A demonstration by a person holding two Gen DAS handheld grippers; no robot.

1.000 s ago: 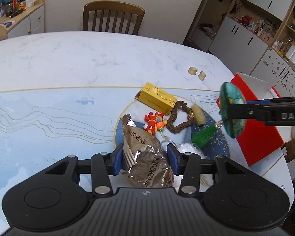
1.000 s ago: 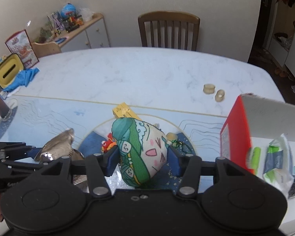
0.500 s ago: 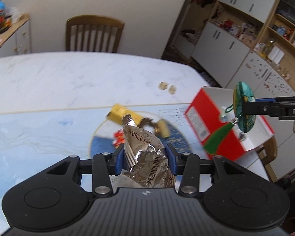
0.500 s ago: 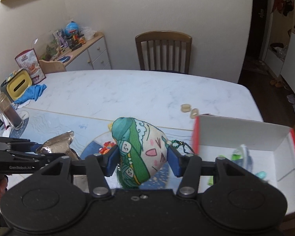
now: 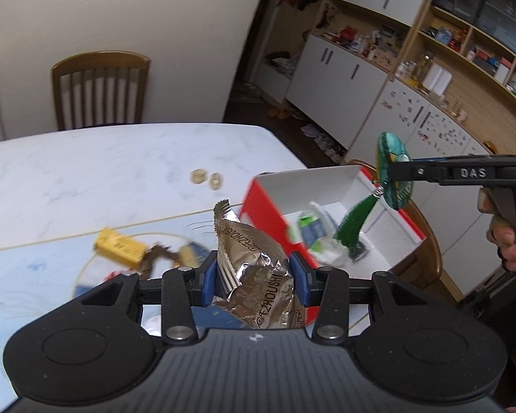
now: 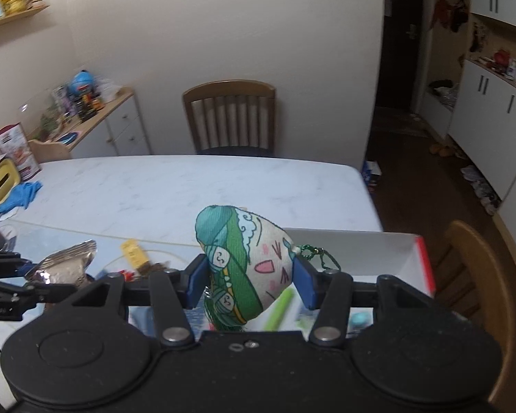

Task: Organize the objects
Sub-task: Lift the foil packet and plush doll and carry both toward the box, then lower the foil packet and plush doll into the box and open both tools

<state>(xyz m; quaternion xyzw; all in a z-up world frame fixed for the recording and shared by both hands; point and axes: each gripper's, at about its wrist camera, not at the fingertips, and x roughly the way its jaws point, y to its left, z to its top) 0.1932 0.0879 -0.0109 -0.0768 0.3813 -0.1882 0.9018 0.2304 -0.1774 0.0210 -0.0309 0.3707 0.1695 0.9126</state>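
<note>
My left gripper [image 5: 253,275] is shut on a crinkled silver snack packet [image 5: 254,268], held up in the air over the table. The right gripper [image 6: 249,280] is shut on a green and white cloth sachet [image 6: 247,261] with a green tassel; in the left wrist view that sachet [image 5: 394,172] hangs above the red box [image 5: 330,213]. The box is open, white inside, and holds several small packets. Seen from the right wrist, the left gripper [image 6: 27,282] with the packet [image 6: 65,268] is at the far left.
On the blue mat lie a yellow box [image 5: 118,249], a brown bead bracelet [image 5: 156,258] and a small red toy. Two small tan rings [image 5: 206,177] sit on the marble table [image 5: 120,168]. Wooden chairs [image 6: 230,117] stand behind and to the right of the table.
Both grippers have risen and swung right, carrying the snack packet and the sachet from above the blue mat toward the red box. The sachet now hangs over the open box.
</note>
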